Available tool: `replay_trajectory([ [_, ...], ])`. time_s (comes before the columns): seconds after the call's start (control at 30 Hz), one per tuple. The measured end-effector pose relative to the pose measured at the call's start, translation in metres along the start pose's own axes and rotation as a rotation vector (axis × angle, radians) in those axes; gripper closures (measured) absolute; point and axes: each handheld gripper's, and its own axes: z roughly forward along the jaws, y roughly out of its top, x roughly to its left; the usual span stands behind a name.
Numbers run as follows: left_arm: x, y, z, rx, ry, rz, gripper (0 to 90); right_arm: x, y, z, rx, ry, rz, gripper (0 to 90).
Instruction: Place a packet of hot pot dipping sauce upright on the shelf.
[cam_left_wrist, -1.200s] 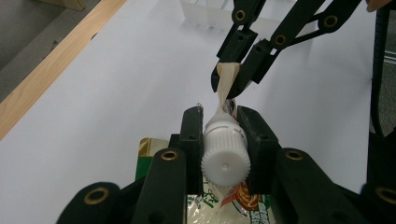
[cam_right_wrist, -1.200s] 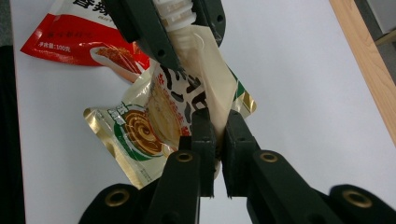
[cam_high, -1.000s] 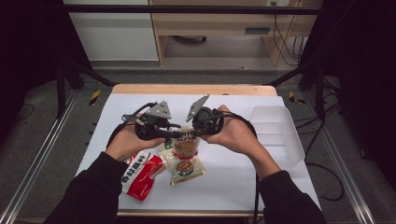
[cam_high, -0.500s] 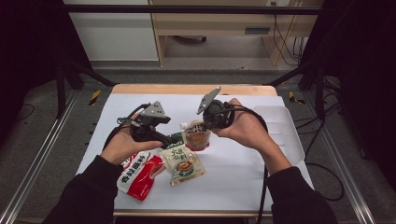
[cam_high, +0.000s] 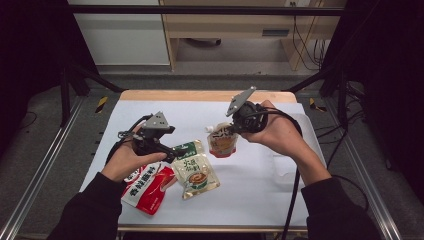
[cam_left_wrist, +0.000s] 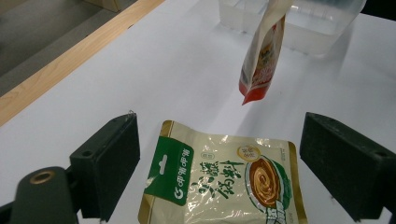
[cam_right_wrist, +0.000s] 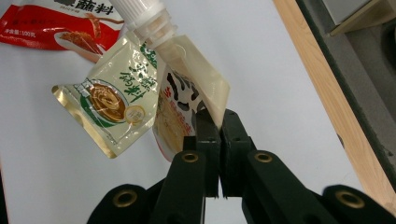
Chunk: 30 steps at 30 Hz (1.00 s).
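I am gripping the spout pouch (cam_high: 222, 141) by its edge in my right gripper (cam_high: 235, 126), lifting it clear of the table (cam_high: 260, 200); my left gripper (cam_high: 172, 152) has just been opening, nothing between its jaws. I judge the clear bin (cam_left_wrist: 299, 28) is still ahead. The green pouch (cam_high: 194, 170) and red pouch (cam_high: 147, 187) are lying aside, blocking nothing.

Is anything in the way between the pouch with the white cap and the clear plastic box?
Nothing visible. The right gripper holds the spout pouch off the table, and only bare white table lies between it and the clear box.
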Motion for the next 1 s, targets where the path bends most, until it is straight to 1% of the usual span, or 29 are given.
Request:
replay_trajectory([
  [0.1,0.002,-0.005,-0.001,-0.013,0.009,-0.004,12.3,-0.004,-0.003,-0.005,-0.017,-0.004,0.015,88.9],
  [0.17,0.003,-0.009,-0.002,-0.017,0.01,-0.009,12.3,-0.008,-0.004,-0.009,-0.026,-0.021,0.023,88.9],
  [0.23,0.006,-0.016,-0.001,-0.022,0.026,-0.003,12.3,-0.012,-0.004,-0.013,-0.023,-0.028,0.016,89.0],
  [0.3,0.009,-0.021,0.0,-0.028,0.041,-0.009,12.4,-0.017,-0.003,-0.019,-0.021,-0.042,0.016,88.9],
  [0.37,0.012,-0.029,0.0,-0.029,0.043,-0.013,12.3,-0.021,-0.004,-0.023,-0.021,-0.053,0.015,89.0],
  [0.4,0.013,-0.034,0.0,-0.024,0.048,-0.012,12.4,-0.027,-0.006,-0.03,-0.021,-0.07,0.022,89.0],
  [0.43,0.013,-0.034,0.0,-0.024,0.048,-0.012,12.3,-0.027,-0.006,-0.03,-0.021,-0.07,0.022,89.0],
  [0.47,0.013,-0.037,0.0,-0.026,0.053,-0.015,12.3,-0.033,-0.011,-0.037,-0.027,-0.086,0.034,89.0],
  [0.53,0.014,-0.038,-0.002,-0.028,0.046,-0.015,12.4,-0.035,-0.013,-0.04,-0.028,-0.094,0.038,88.9],
  [0.57,0.014,-0.039,-0.002,-0.034,0.045,-0.014,12.3,-0.04,-0.019,-0.047,-0.041,-0.114,0.047,88.9],
  [0.63,0.014,-0.039,-0.004,-0.04,0.043,-0.016,12.4,-0.042,-0.021,-0.049,-0.044,-0.121,0.053,89.0],
  [0.67,0.015,-0.04,-0.004,-0.035,0.044,-0.015,12.4,-0.045,-0.025,-0.052,-0.048,-0.132,0.062,89.0],
  [0.73,0.014,-0.04,-0.005,-0.044,0.048,-0.022,12.3,-0.049,-0.03,-0.057,-0.059,-0.151,0.074,89.0],
  [0.77,0.014,-0.041,-0.006,-0.048,0.049,-0.02,12.4,-0.051,-0.033,-0.059,-0.057,-0.156,0.078,89.0],
  [0.8,0.014,-0.043,-0.008,-0.042,0.046,-0.016,12.3,-0.055,-0.038,-0.064,-0.054,-0.171,0.085,89.0],
  [0.83,0.014,-0.045,-0.009,-0.038,0.05,-0.014,12.3,-0.055,-0.038,-0.064,-0.054,-0.171,0.085,89.0],
  [0.87,0.014,-0.048,-0.009,-0.036,0.057,-0.017,12.3,-0.057,-0.042,-0.067,-0.044,-0.183,0.086,89.1],
  [0.9,0.014,-0.051,-0.01,-0.033,0.063,-0.02,12.3,-0.057,-0.042,-0.067,-0.044,-0.183,0.086,89.1],
  [1.0,0.018,-0.057,-0.016,-0.03,0.077,-0.021,12.3,-0.058,-0.049,-0.071,-0.034,-0.204,0.079,89.1],
])
